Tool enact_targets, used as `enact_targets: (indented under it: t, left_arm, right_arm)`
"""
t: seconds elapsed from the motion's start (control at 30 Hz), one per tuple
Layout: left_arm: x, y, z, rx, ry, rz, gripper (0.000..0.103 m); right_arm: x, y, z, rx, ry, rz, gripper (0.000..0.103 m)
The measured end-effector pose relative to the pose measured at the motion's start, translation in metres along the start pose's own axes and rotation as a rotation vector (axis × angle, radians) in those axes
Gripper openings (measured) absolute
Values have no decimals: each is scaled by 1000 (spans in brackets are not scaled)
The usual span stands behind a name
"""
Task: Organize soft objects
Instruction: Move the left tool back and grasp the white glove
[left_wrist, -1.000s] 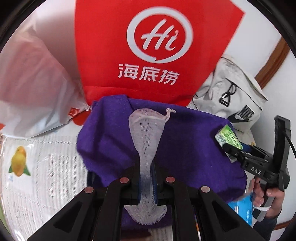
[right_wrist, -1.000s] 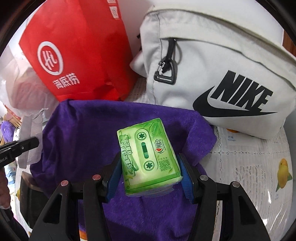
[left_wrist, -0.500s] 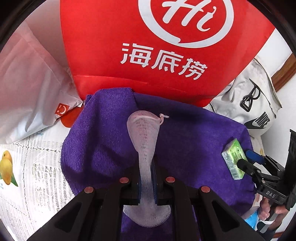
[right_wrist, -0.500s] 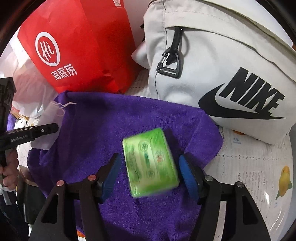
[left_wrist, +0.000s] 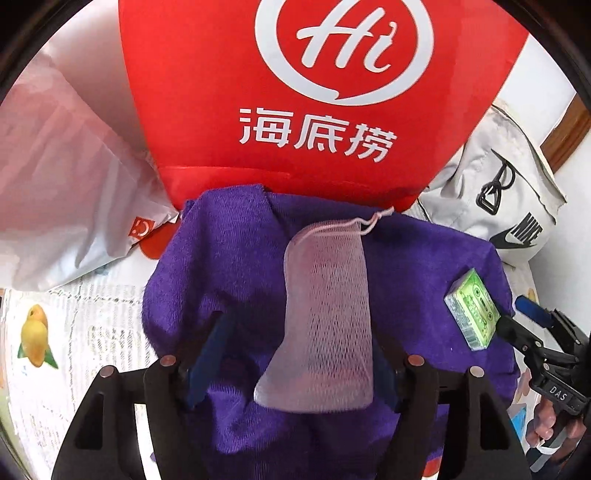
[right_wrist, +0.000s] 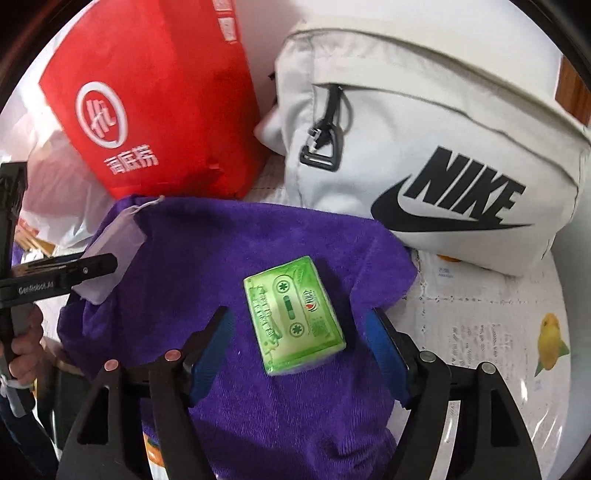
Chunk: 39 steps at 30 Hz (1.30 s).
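**Both tongs open over the towel**

Left gripper (left_wrist: 299, 354), jaws wide, straddles the mesh pouch (left_wrist: 325, 314), its long axis running forward. Right gripper (right_wrist: 299, 354), jaws wide, flanks the green tissue pack (right_wrist: 293, 314). Both lie on the purple towel (right_wrist: 207, 251).

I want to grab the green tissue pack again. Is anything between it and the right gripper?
No, nothing visible is in the way. The green tissue pack lies on the purple towel, between the open fingers of the right gripper. The mesh pouch lies off to the left.
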<state>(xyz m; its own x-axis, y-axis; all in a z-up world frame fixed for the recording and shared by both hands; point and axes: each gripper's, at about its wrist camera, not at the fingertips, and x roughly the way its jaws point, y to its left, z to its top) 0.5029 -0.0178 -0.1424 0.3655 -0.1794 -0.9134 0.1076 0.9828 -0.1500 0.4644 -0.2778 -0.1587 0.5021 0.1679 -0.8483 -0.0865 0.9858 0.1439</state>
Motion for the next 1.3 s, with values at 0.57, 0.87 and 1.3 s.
enact_targets:
  t: [0.57, 0.87, 1.3]
  left_arm:
    - [-84, -12, -55, 106, -130, 8, 69]
    - [-123, -18, -110, 95, -131, -20, 69]
    - [-129, -30, -218, 103, -81, -79, 70]
  right_arm:
    - [-66, 15, -41, -12, -51, -3, 73]
    - [-110, 20, -83, 20, -66, 40, 73]
    - [-174, 41, -169, -4, -140, 92, 73]
